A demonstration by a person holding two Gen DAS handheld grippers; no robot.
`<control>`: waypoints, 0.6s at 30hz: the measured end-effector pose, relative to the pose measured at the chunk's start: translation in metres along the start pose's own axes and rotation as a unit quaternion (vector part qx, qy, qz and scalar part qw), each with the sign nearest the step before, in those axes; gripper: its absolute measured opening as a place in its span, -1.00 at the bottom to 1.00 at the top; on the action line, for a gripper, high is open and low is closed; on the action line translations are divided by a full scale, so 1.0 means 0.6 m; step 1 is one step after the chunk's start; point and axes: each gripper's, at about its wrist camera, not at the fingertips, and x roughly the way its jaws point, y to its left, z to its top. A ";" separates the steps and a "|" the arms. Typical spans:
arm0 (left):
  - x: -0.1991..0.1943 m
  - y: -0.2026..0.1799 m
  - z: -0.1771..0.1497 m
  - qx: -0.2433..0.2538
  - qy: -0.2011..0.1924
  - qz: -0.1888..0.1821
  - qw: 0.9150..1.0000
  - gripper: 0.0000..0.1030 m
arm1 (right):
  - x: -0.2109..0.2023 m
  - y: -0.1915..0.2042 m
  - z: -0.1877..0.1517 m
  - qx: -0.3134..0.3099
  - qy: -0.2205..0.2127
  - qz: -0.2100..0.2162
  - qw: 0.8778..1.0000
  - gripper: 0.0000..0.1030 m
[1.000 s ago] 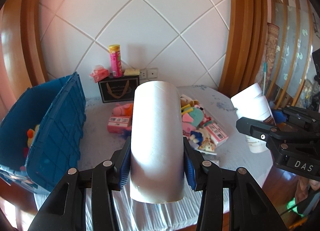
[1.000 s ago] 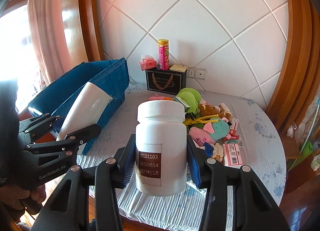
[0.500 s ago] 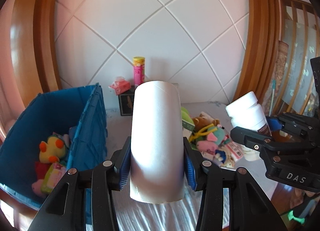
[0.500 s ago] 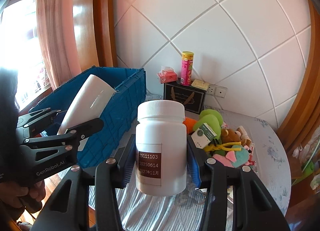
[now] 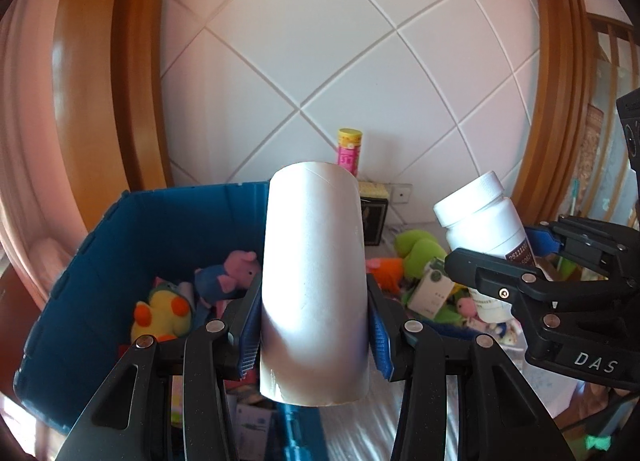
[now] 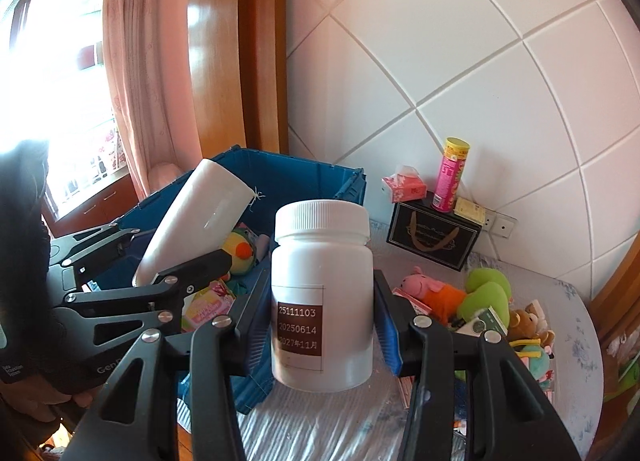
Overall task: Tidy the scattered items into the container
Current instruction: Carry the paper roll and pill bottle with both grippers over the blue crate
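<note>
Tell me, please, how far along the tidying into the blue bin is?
Partly done. The bin already holds a duck and a pig. In hand: the left tongs grip a white tube, the right tongs a white jar. Left: the toy pile on the table.

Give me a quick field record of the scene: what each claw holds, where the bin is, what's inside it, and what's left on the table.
left claw: shut on white tube, above the bin's near edge
right claw: shut on white bottle, upright, lid on
container: blue bin, open, at the table's left
in bin: yellow duck plush, pink pig plush, small boxes
left on table: green plush, orange-pink plush, bear, small boxes
against wall: black box, pink canister, tissue pack
</note>
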 end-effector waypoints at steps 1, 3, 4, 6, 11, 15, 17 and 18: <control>0.000 0.014 0.001 -0.001 0.000 0.003 1.000 -0.15 | 0.007 0.007 0.004 -0.001 -0.001 0.002 1.000 -0.12; 0.001 0.042 0.001 -0.004 0.000 0.008 1.000 -0.15 | 0.023 0.029 0.016 -0.004 -0.003 0.008 1.000 -0.12; 0.001 0.052 0.001 -0.005 0.000 0.010 1.000 -0.15 | 0.031 0.039 0.021 -0.006 -0.003 0.010 1.000 -0.12; 0.000 0.076 0.002 -0.008 -0.002 0.015 1.000 -0.15 | 0.045 0.057 0.029 -0.011 -0.003 0.015 1.000 -0.12; 0.002 0.130 -0.002 -0.020 -0.001 0.030 0.999 -0.15 | 0.082 0.102 0.051 -0.021 0.001 0.028 0.999 -0.12; 0.006 0.176 -0.013 -0.032 0.005 0.045 0.998 -0.15 | 0.107 0.132 0.063 -0.028 0.005 0.039 0.999 -0.12; 0.005 0.199 -0.019 -0.037 0.010 0.055 0.998 -0.15 | 0.119 0.145 0.070 -0.028 0.008 0.044 0.999 -0.12; 0.005 0.210 -0.023 -0.040 0.011 0.059 0.997 -0.15 | 0.125 0.152 0.073 -0.030 0.008 0.048 0.998 -0.12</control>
